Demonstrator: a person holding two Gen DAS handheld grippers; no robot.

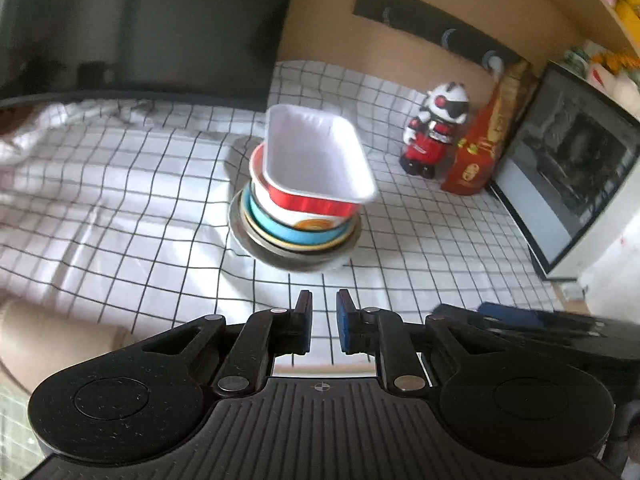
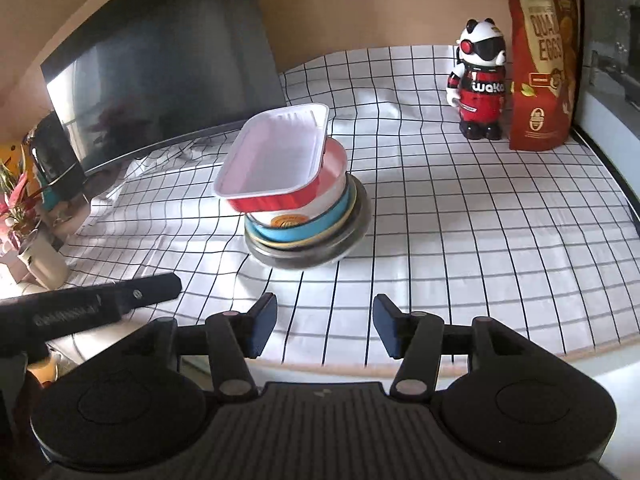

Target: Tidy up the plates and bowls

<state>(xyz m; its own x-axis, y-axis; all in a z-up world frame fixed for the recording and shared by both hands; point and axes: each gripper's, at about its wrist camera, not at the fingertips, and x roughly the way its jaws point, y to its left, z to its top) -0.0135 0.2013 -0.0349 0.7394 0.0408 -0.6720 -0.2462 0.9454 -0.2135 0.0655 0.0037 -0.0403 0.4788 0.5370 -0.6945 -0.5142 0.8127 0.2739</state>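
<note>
A stack of dishes stands mid-table on the checked cloth. A grey plate (image 1: pixel 264 246) (image 2: pixel 356 236) is at the bottom, then a blue bowl (image 1: pixel 280 232) (image 2: pixel 304 230), a white bowl with an orange mark (image 1: pixel 316 222) (image 2: pixel 288 218), and a red-and-white rectangular tray (image 1: pixel 312 156) (image 2: pixel 276 156) tilted on top. My left gripper (image 1: pixel 323 320) is nearly shut and empty, short of the stack. My right gripper (image 2: pixel 325 328) is open and empty, also short of the stack. The left gripper's body (image 2: pixel 80 312) shows at the left of the right wrist view.
A robot panda figure (image 1: pixel 434 128) (image 2: pixel 480 80) and a red snack bag (image 1: pixel 484 148) (image 2: pixel 542 56) stand at the back right. A dark screen (image 1: pixel 132 28) (image 2: pixel 160 64) stands at the back left. A black appliance (image 1: pixel 572 168) is at the right edge. Flowers (image 2: pixel 20 200) are far left.
</note>
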